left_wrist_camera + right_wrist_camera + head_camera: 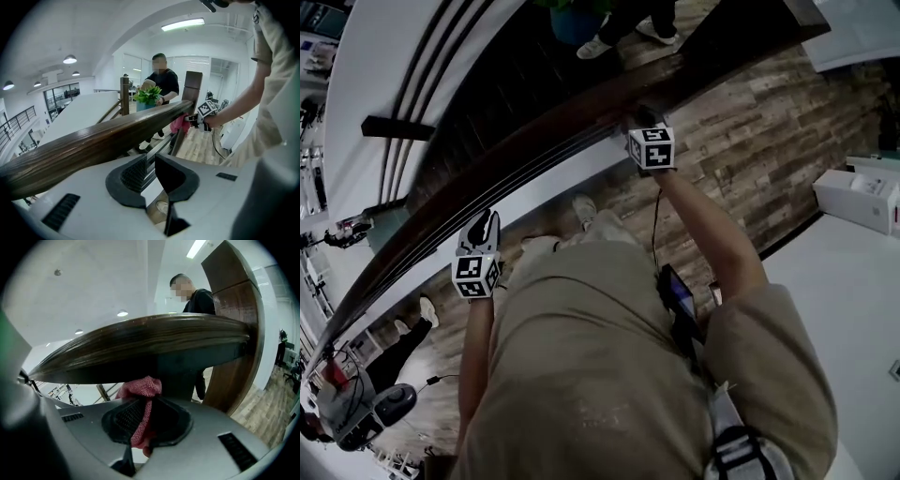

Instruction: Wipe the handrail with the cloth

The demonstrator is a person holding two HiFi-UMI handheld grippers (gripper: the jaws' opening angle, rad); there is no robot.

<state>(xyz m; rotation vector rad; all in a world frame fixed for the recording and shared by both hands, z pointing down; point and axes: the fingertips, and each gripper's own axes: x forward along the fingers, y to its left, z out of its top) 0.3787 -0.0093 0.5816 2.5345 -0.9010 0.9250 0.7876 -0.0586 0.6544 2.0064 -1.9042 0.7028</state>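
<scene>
Red woven cloth [139, 389] is pinched between the fingers [125, 416] of the right gripper [146, 405], which are closed hard on it. A bunched end is left proud of the tips, probably so that fabric rather than plastic is offered to the wood. The bunch is held just under the lower edge of the dark wooden handrail [140, 341]; whether it actually presses on the rail cannot be told. The underside appears to be the part being addressed.

The left gripper [151, 161] is held lower along the same rail, its fingers [136, 173] a little apart with nothing between them. It is set just beside the rail and touches neither the rail nor the cloth, so it is judged to be idle and simply kept clear of the wiping path.

Just past the cloth, the rail is met by a broad wooden post [239, 333], so little rail is left on that side. Farther off, a person [161, 82] stands behind a green plant [147, 95].
</scene>
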